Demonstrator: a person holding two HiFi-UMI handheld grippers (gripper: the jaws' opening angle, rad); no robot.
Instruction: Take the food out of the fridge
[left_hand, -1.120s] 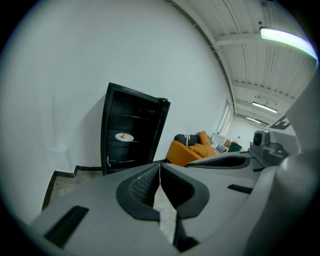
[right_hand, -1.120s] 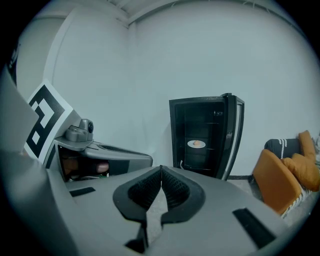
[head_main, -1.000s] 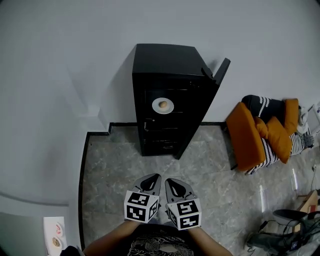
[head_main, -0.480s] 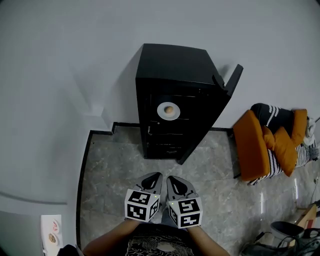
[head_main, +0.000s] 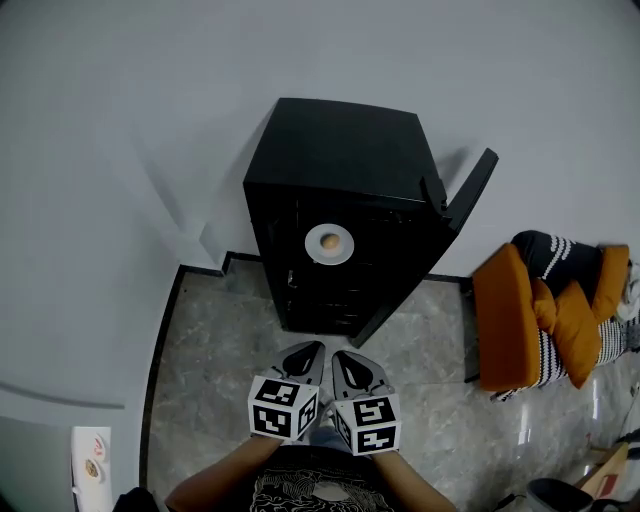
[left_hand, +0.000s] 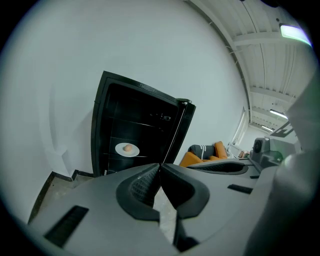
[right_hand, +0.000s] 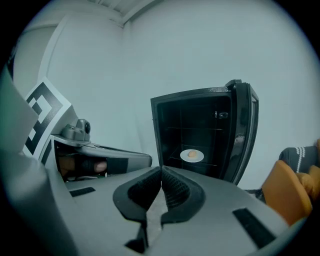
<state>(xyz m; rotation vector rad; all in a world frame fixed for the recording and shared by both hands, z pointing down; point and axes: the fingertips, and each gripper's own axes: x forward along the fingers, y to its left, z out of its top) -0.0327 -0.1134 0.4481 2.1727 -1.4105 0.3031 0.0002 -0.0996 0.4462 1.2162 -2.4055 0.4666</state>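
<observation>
Here, open fridge (head_main: 345, 175) stands on stone floor (head_main: 215, 340) by white wall (head_main: 120, 120); left gripper (head_main: 311, 348), right gripper (head_main: 341, 355): jaws closed, empty.

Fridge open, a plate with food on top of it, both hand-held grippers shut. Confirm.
No: the plate with food sits on a shelf inside the fridge, not on top; the right gripper view shows it. The fridge is open; the left hand-held gripper and right hand-held gripper are shut.

fridge (head_main: 340, 150) open, door (head_main: 468, 192) aside at right, plate (head_main: 329, 243) unblocked
</observation>
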